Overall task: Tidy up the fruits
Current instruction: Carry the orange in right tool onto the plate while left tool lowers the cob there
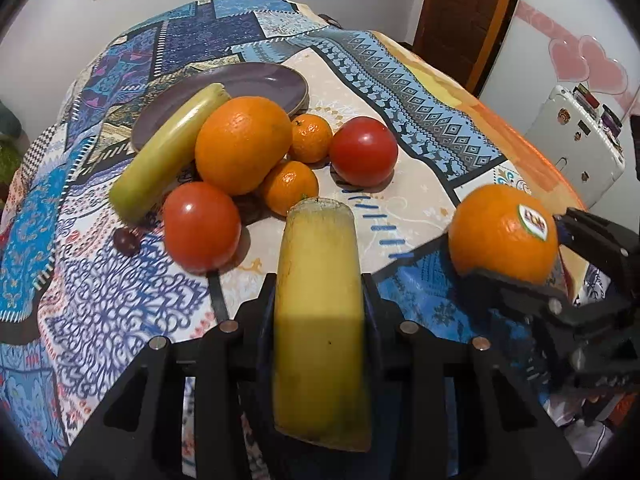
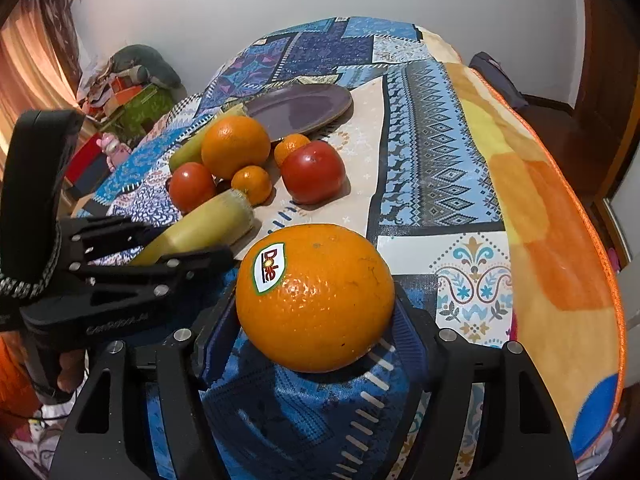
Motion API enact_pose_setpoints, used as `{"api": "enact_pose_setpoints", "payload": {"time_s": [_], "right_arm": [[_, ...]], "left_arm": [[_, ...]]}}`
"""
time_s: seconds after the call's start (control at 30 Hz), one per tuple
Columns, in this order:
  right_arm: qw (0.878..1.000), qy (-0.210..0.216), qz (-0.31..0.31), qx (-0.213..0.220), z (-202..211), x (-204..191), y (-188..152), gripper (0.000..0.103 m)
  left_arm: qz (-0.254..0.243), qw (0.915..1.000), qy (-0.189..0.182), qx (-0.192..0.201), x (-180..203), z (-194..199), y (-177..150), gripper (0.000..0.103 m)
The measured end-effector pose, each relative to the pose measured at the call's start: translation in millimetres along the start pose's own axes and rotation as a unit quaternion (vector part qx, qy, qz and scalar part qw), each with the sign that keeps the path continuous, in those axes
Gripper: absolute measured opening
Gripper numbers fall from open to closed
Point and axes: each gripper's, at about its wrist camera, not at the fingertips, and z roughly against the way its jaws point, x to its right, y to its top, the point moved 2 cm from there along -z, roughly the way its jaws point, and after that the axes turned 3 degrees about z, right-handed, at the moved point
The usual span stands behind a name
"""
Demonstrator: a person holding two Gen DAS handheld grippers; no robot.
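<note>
My left gripper (image 1: pixel 318 292) is clamped on a banana (image 1: pixel 320 320), pads tight on both its sides, cut end pointing out over the table; no gap I can see. My right gripper (image 2: pixel 316 320) has the stickered orange (image 2: pixel 316 296) between its pads, squeezed at both flanks as far as I can tell, and the fruit looks lifted just off the cloth (image 2: pixel 460 184), though I can't be sure it isn't resting. Both held fruits sit near me, well apart from the plate (image 1: pixel 256 84). Further out is the loose pile: a second banana (image 1: pixel 168 156) leaning with its tip over the plate rim, a big orange (image 1: pixel 244 144) touching it, two mandarins (image 1: pixel 292 186) tucked beside that orange, one tomato (image 1: pixel 202 226) near the front, another tomato (image 1: pixel 363 151) off to the side, and a small dark grape-like thing (image 1: pixel 127 241) at the left. The plate itself is bare. So my read: sorting is barely started, nothing placed yet, two fruits in hand, six more plus the small one left to go.
</note>
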Motion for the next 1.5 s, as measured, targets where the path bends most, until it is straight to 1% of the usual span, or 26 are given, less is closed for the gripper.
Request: {"api": "enact_pose_setpoints", "payload": {"time_s": [0.2, 0.37, 0.63, 0.83, 1.0, 1.13, 1.33, 1.5], "right_arm": [[1.0, 0.002, 0.0, 0.016, 7.5, -0.9, 9.1, 0.066], [0.999, 0.001, 0.008, 0.035, 13.6, -5.1, 24.3, 0.066], [0.997, 0.001, 0.029, 0.069, 15.2, -16.0, 59.9, 0.066], [0.994, 0.002, 0.049, 0.095, 12.0, -25.3, 90.1, 0.066], [0.992, 0.004, 0.062, 0.113, 5.7, -31.6, 113.9, 0.066], [0.991, 0.009, 0.064, 0.12, -6.6, -33.2, 131.2, 0.066], [0.991, 0.006, 0.073, 0.113, -28.9, -32.7, 149.7, 0.066], [0.992, 0.002, 0.077, 0.097, -55.4, -28.8, 165.3, 0.066]], "left_arm": [[0.024, 0.9996, -0.005, 0.017, -10.1, 22.3, -7.0, 0.038], [0.043, 0.9979, -0.004, 0.048, -21.9, 48.1, -3.2, 0.038], [0.062, 0.9926, 0.004, 0.104, -40.7, 85.6, 22.0, 0.038], [0.075, 0.9883, 0.021, 0.131, -61.3, 95.4, 43.1, 0.038], [0.082, 0.9856, 0.037, 0.143, -79.0, 95.6, 60.6, 0.038], [0.093, 0.9836, 0.041, 0.149, -95.7, 90.8, 78.5, 0.038], [0.1, 0.9822, 0.049, 0.151, -117.0, 73.8, 107.9, 0.038], [0.106, 0.9832, 0.047, 0.141, -132.3, 48.9, 129.1, 0.038]]}}
